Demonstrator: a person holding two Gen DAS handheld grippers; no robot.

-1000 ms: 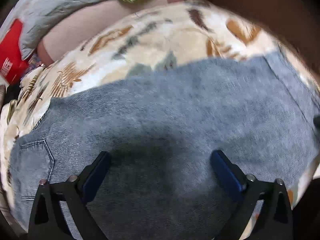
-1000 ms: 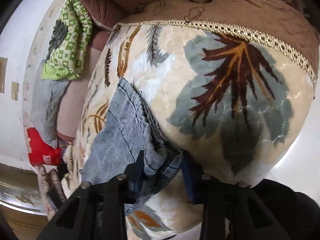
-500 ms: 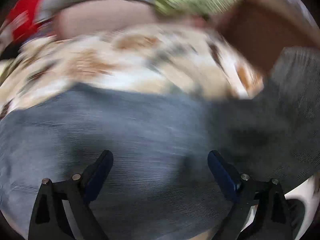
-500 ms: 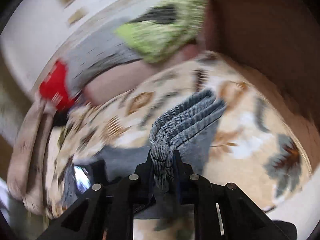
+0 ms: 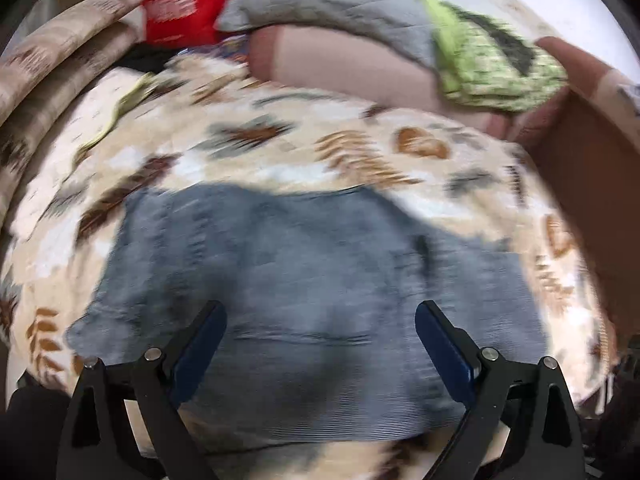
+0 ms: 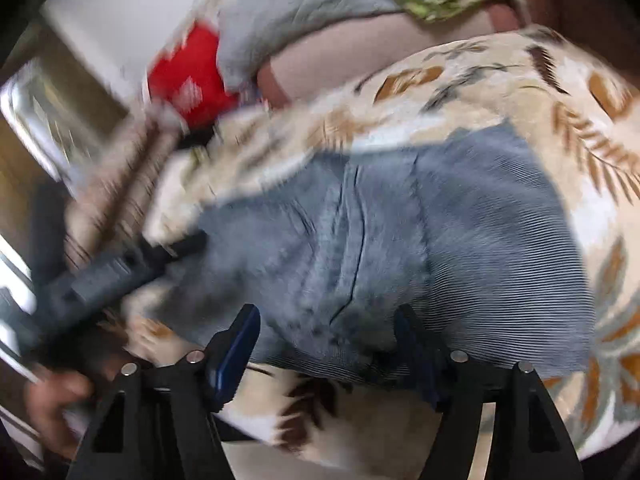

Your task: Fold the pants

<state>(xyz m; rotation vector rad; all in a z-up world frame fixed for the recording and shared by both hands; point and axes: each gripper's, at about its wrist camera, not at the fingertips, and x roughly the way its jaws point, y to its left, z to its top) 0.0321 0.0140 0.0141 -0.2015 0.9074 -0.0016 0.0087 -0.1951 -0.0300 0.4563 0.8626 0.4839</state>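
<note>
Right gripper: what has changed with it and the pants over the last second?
The right gripper was shut on a bunched end of the pants, carried it over the rest and has let go; its jaws now stand open over the folded pants. The left gripper stayed open above them. The pants stay on the blanket.

1. The left gripper (image 5: 320, 344) has its jaws spread wide, and both blue-padded fingers (image 5: 200, 348) show in the left wrist view with nothing between them.
2. The right gripper (image 6: 324, 346) also has its jaws apart, gripping nothing; its left pad is clear, the right one blurred.
3. In the right wrist view the left gripper's body reaches in from the lower left, and the person's hand (image 6: 56, 400) grips it at the edge, blurred.
</note>
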